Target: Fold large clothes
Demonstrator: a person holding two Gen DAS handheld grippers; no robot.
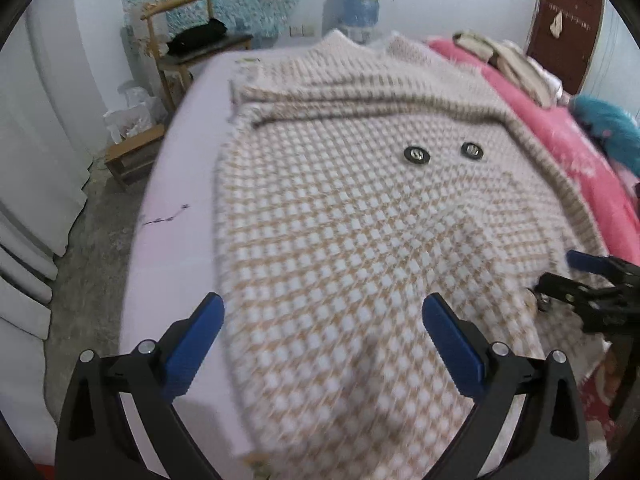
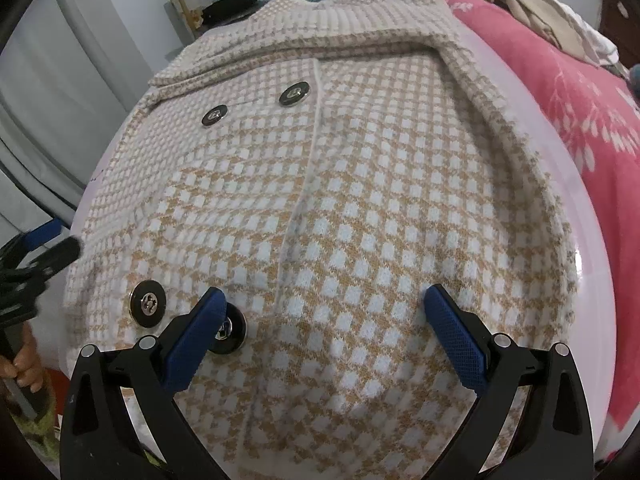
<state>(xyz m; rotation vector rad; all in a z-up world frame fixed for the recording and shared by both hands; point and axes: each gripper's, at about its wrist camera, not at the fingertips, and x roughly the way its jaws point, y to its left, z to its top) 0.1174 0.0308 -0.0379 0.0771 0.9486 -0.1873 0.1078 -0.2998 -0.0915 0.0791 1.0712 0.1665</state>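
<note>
Beige-and-white checked coat [image 2: 360, 208] lies spread flat on the bed [image 1: 176, 208], its collar at the far end beside a pink blanket [image 2: 560, 92]. Left hand-held gripper [image 1: 323, 312] and right hand-held gripper [image 2: 325, 304] both hover wide open over its near hem, gripping nothing.

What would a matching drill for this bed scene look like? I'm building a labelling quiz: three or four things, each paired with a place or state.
Things:
1. beige-and-white houndstooth knit coat
2. pink floral blanket
3. wooden chair
4. left gripper

Places or states:
A. open above the coat's near end
B. beyond the bed's far left corner
C. spread flat on the bed
D. along the coat's right side

Pairs: 1-C, 2-D, 3-B, 4-A
</note>
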